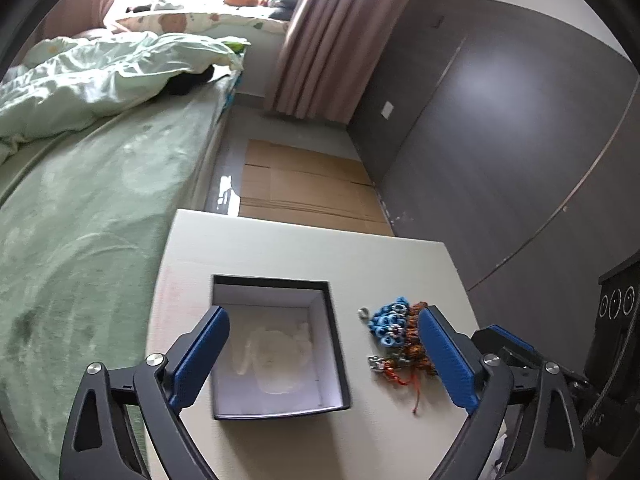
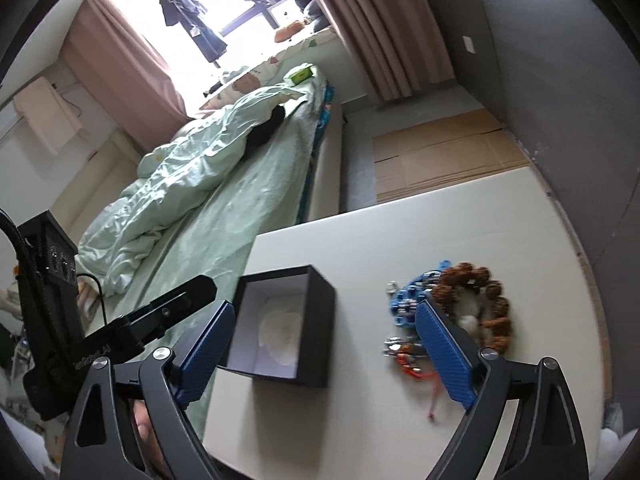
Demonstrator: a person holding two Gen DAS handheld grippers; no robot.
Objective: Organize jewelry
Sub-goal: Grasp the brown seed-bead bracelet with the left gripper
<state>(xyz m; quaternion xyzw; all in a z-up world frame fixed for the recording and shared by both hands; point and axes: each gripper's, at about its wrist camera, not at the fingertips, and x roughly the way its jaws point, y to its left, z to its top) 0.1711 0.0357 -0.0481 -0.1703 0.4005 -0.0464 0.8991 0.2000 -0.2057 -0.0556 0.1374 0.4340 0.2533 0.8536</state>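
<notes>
A black open jewelry box (image 1: 336, 332) with a white lining stands on a white table (image 1: 288, 248); something pale lies in its bottom. It also shows in the right wrist view (image 2: 320, 308). A pile of jewelry lies to its right: a blue bracelet (image 1: 386, 324), a brown bead bracelet (image 2: 496, 292) and a red-orange cord piece (image 1: 404, 378). My left gripper (image 1: 324, 320) is open above the box, its right finger over the pile. My right gripper (image 2: 324, 316) is open and empty above the table, its right finger over the pile. The other gripper's body shows in each view.
A bed (image 1: 80, 200) with a green sheet and rumpled quilt runs along the table's left side. Flattened cardboard (image 1: 304, 184) lies on the floor beyond the table. A grey wall (image 1: 500, 140) stands to the right, pink curtains (image 1: 320, 40) at the back.
</notes>
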